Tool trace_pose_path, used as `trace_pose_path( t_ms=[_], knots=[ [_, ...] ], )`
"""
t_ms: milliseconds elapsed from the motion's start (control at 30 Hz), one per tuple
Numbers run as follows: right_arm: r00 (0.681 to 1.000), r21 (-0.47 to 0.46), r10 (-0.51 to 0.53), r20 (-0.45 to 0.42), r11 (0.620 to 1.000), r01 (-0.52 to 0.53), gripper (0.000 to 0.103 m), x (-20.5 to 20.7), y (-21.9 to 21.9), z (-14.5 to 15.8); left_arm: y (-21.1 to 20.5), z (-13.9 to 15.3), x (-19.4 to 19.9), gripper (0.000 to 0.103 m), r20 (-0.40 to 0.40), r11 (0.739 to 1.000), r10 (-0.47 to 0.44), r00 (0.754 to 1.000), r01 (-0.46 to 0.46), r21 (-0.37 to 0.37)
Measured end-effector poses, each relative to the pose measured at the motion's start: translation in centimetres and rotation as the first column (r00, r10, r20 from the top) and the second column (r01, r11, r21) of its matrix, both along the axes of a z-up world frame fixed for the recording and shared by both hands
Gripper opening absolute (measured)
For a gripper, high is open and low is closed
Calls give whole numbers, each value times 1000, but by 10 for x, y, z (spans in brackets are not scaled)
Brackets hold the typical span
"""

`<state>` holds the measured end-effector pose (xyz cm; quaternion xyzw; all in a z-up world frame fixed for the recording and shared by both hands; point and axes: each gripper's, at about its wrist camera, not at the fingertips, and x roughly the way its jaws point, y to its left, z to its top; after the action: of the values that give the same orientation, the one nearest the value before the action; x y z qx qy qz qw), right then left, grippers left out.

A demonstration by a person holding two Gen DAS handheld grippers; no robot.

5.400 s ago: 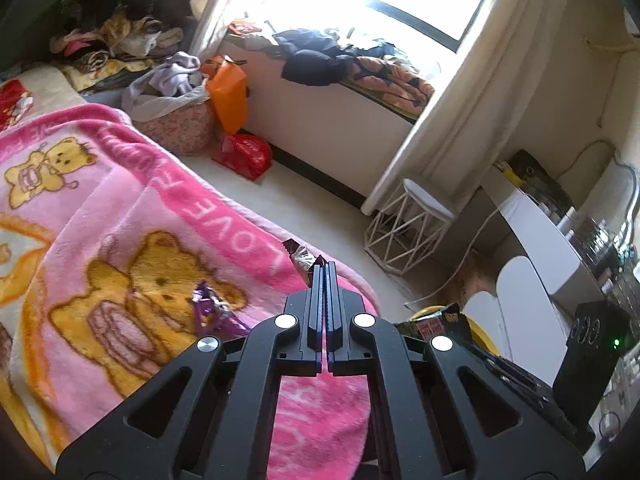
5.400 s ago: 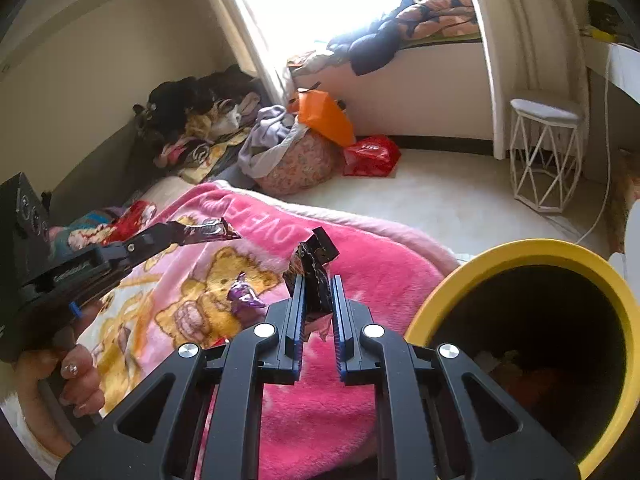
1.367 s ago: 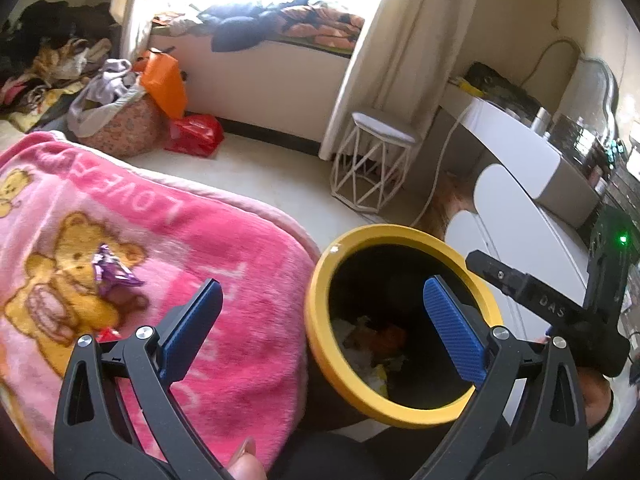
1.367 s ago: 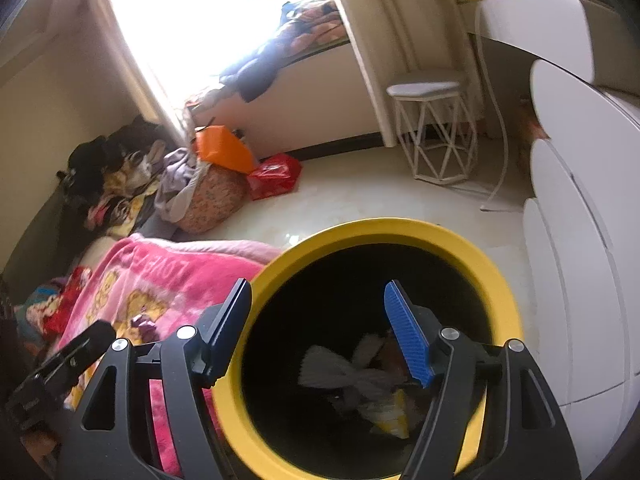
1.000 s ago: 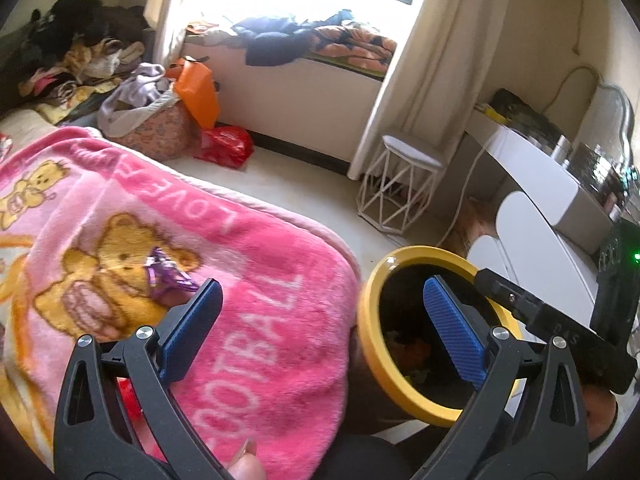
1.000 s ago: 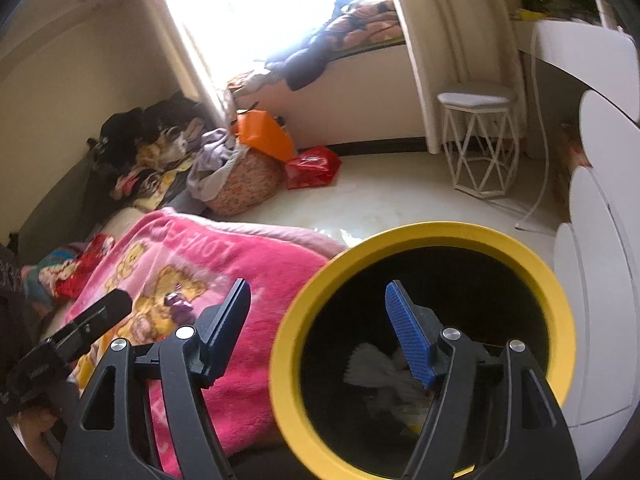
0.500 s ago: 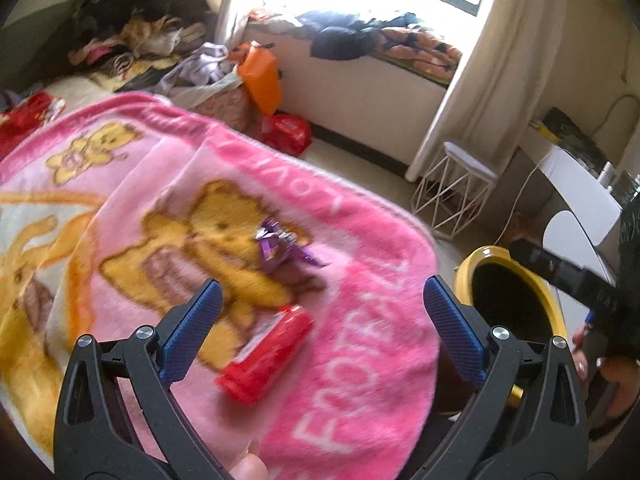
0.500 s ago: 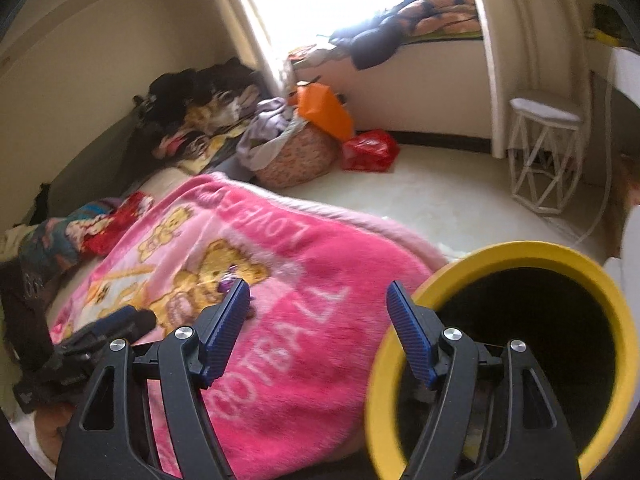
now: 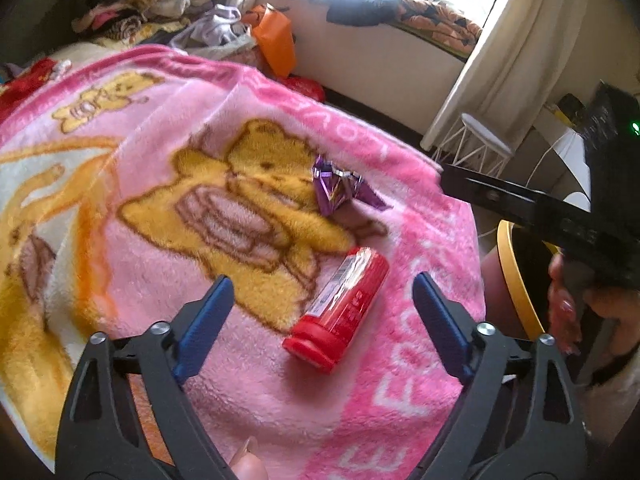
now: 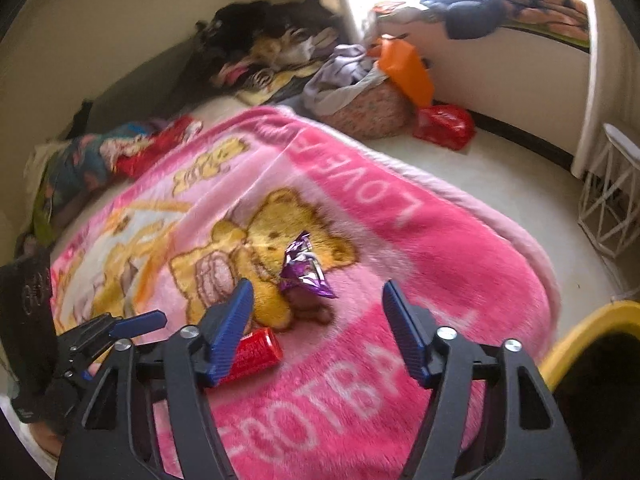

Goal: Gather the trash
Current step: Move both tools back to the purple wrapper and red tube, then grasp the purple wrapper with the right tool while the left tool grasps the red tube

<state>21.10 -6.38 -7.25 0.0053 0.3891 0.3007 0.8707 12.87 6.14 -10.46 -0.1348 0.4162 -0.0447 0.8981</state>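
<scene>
Both tools are out over the bed now, and two bits of trash are waiting on the pink teddy-bear blanket [image 9: 168, 128]. The left hand-held gripper [image 9: 320, 312] hangs above the red tube [image 9: 340, 308], its blue pads wide apart and just beginning to narrow, with the tube lying on the blanket in the gap but untouched. The right hand-held gripper [image 10: 316, 328] is aimed at the crumpled purple wrapper [image 10: 304, 268], which sits on the bear's chest a little beyond the tips; its jaws are apart and narrowing too, with nothing between them yet. The yellow bin [image 10: 592, 328] stands just off the bed's edge on the right.

To do this well, the left should probably drop straight down so the pads straddle the tube across its narrow width, not along its length, and close only once both pads are low beside it. The plush pile may snag a pad, so a light touch helps. The wrapper looks flimsy and springy; pinching its bunched middle seems safer than an edge.
</scene>
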Motion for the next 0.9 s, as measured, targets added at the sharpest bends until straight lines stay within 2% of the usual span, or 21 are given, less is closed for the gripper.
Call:
trace_pose_path(
  t_ms=[233,367,433,500,533,567,700,900],
  knots=[
    [998,-99,56,-25,993,-58,57,18,33,-26,0,-15,4,65,-46,999,-32,998,30,-32],
    [996,-124,76,-35,989,-80,52,26,44,-36,-3,-21,6,63,-59,998,-50,997,48,-39],
    [996,-135,85,-42,987,-90,45,31,50,-41,-4,-24,7,62,-66,998,-54,996,52,-38],
    [996,-147,78,-54,985,-85,29,36,54,-47,-5,-25,8,61,-70,998,-60,996,58,-36],
    [995,-143,79,-61,986,-87,24,37,54,-49,-6,-26,8,60,-72,998,-62,995,59,-37],
    [995,-132,80,-66,987,-88,23,37,54,-50,-7,-26,8,59,-73,997,-64,995,61,-37],
    [995,-77,60,-77,995,-66,20,34,44,-50,-11,-27,10,53,-73,997,-76,994,73,-35],
    [998,22,3,-67,1000,-1,18,18,14,-31,-20,-29,13,42,-79,996,-89,993,87,-25]
  ],
)
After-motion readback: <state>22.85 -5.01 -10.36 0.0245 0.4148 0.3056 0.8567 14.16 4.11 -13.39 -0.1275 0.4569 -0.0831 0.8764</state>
